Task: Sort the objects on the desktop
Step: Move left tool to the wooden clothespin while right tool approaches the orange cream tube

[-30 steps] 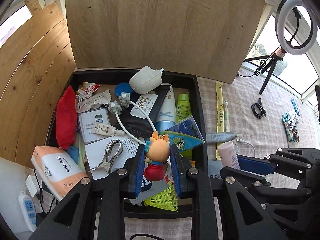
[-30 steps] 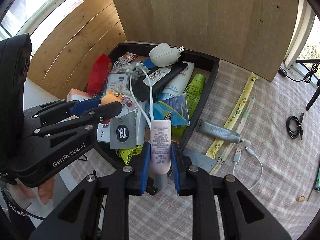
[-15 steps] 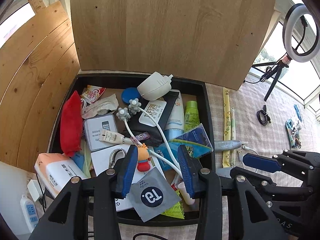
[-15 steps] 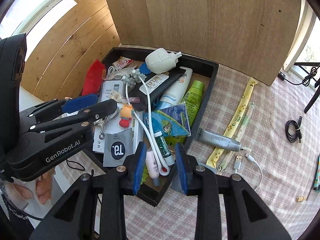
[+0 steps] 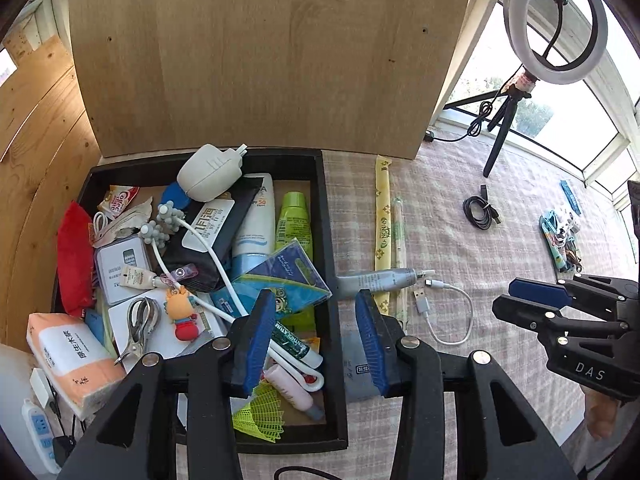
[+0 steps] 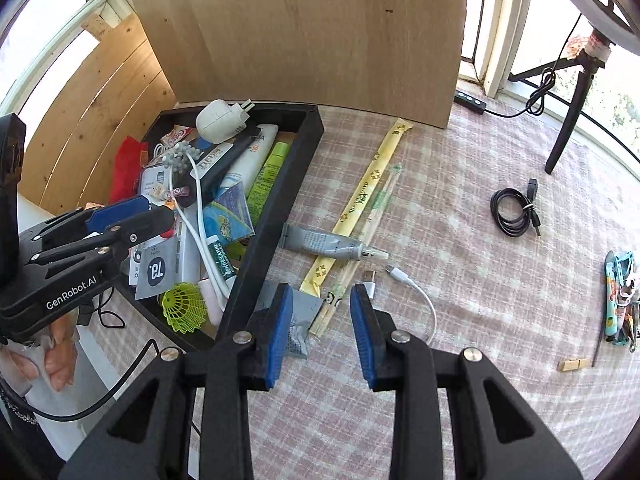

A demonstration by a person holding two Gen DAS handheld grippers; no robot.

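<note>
A ring light (image 5: 556, 20) on a black tripod (image 5: 498, 136) stands at the checked worktop's (image 6: 460, 200) far edge by the window (image 5: 560, 120), a tall wooden board (image 5: 260, 52) leans upright behind, and a power strip (image 5: 38, 428) lies low left.

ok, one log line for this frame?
left claw: open, empty | right claw: open, empty | black tray: crowded | grey tube, white cable: on cloth
</note>
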